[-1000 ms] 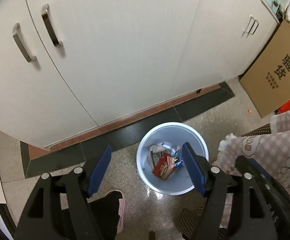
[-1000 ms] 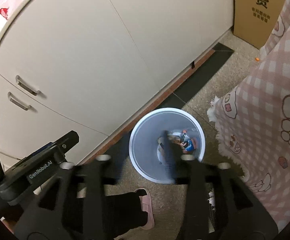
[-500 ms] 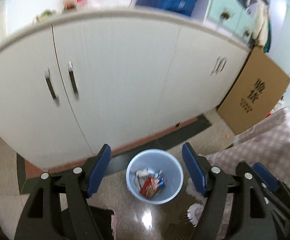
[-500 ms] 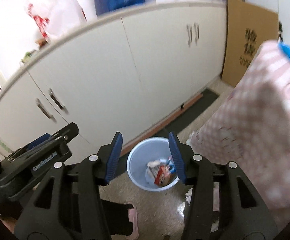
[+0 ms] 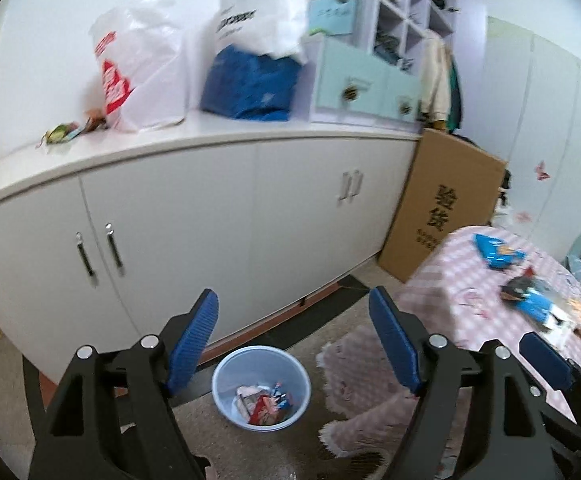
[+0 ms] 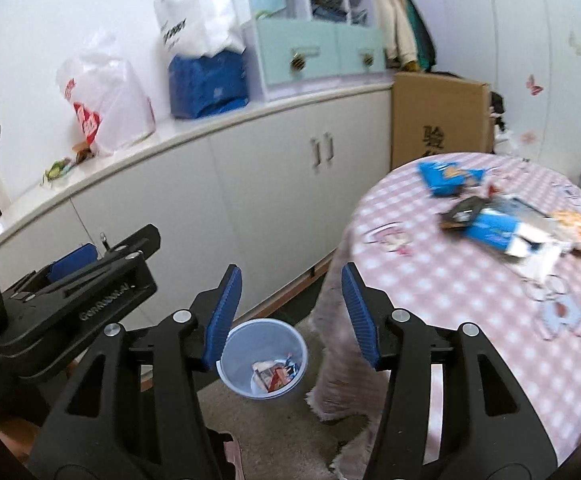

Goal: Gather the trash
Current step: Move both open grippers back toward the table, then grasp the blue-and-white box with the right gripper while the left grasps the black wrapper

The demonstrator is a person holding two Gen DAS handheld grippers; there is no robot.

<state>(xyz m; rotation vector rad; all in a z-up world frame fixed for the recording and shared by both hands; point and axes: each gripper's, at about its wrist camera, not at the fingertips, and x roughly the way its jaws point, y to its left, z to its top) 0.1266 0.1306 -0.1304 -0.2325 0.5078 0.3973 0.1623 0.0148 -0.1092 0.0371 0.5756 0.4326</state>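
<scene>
Speckled floor [image 5: 218, 436], blue bin [image 5: 261, 386], wrappers [image 5: 264, 403] inside

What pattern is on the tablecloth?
Pink-and-white check tablecloth with cartoon prints, clearest in the right wrist view.

1. Bin [image 5: 226, 376] looks like thin, smooth, translucent blue plastic.
2. Tablecloth [image 6: 430, 280] is soft pink checked cloth with a frayed hem.
3. Cabinet doors [image 5: 170, 220] are smooth, slightly glossy white, with shiny metal handles.
4. Box [image 5: 446, 204] is plain matt cardboard.
5. Floor [image 5: 218, 440] is speckled stone.
</scene>
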